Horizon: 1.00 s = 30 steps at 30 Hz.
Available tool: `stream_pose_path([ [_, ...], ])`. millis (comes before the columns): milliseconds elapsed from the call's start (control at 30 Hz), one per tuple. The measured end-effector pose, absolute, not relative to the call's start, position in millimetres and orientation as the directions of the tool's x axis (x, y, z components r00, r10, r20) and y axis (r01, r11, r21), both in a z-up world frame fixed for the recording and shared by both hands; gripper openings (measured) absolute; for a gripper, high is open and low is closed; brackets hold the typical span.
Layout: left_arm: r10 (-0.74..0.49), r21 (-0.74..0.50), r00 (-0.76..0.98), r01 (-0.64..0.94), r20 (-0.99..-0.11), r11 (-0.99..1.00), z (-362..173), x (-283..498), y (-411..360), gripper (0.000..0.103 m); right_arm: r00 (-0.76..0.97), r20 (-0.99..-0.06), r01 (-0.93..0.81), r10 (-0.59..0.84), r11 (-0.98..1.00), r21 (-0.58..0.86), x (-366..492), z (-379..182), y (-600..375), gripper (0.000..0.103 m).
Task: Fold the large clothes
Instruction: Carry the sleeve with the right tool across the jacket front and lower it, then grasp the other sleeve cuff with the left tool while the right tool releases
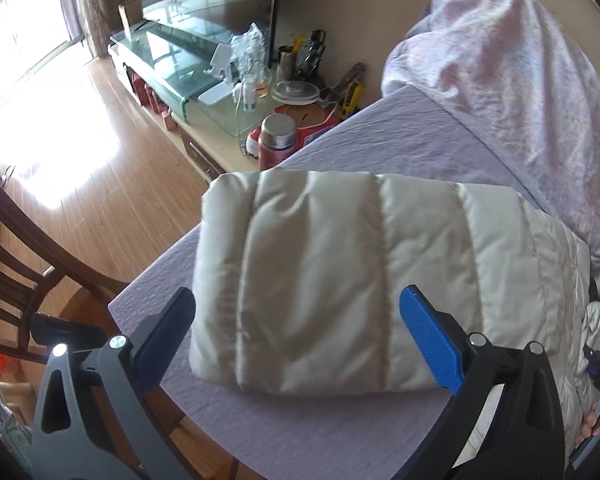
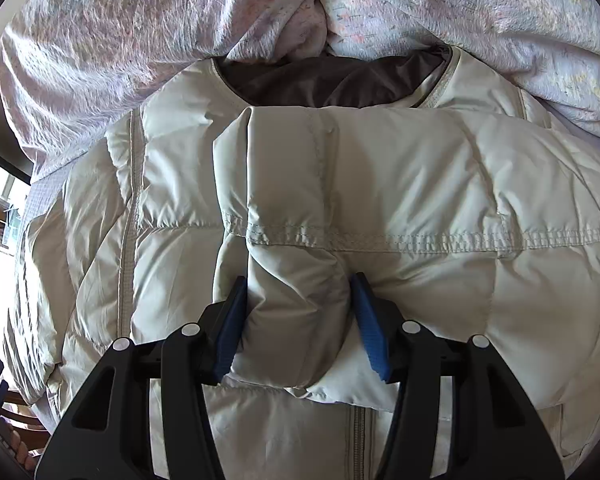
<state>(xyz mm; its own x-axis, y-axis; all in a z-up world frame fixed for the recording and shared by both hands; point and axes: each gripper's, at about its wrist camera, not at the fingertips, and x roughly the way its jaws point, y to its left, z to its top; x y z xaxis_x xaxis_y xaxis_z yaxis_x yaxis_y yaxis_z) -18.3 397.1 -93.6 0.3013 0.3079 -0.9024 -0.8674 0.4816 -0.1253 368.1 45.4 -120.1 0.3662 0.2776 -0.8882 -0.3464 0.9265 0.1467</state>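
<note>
Right wrist view, right claw (image 2: 298, 320) pinching unlabelled puffer jacket (image 2: 380, 184)

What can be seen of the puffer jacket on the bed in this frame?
The puffer jacket is pale cream, quilted in padded channels with stitched seams, and its dark lining shows at the neckline. It lies on the lilac bed sheet, its collar end against the crumpled floral duvet. A sleeve is folded across the body, and the right gripper is closed on its bunched end. A zipper runs down the front. The left gripper hangs open above the folded part without touching it.
</note>
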Motion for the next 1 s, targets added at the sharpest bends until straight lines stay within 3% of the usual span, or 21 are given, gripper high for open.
stream_pose_path([
  [100,0.285,-0.132,0.287,-0.878,-0.915,0.461,-106,-23,409,0.101,0.366,-0.888,-0.346,0.279,0.926,0.149,368,-119,46,0.055],
  [267,0.228,-0.162,0.293,-0.873,-0.929,0.46,-127,-24,417,0.091,0.367,-0.888,-0.345,0.278,0.927,0.148,367,-119,46,0.055],
  [500,0.245,-0.169,0.307,-0.872,-0.92,0.459,-132,-24,410,0.08,0.369,-0.887,-0.342,0.279,0.928,0.149,367,-119,47,0.055],
  [767,0.245,-0.219,0.343,-0.88,-0.907,0.421,-127,-31,409,0.035,0.362,-0.885,-0.34,0.293,0.925,0.167,366,-119,43,0.056],
  [867,0.246,-0.223,0.35,-0.876,-0.904,0.427,-123,-29,407,0.022,0.356,-0.884,-0.34,0.304,0.923,0.181,364,-119,40,0.057],
  [1000,0.256,-0.218,0.355,-0.87,-0.899,0.443,-111,-22,400,0.013,0.345,-0.879,-0.34,0.33,0.917,0.211,364,-117,33,0.057],
])
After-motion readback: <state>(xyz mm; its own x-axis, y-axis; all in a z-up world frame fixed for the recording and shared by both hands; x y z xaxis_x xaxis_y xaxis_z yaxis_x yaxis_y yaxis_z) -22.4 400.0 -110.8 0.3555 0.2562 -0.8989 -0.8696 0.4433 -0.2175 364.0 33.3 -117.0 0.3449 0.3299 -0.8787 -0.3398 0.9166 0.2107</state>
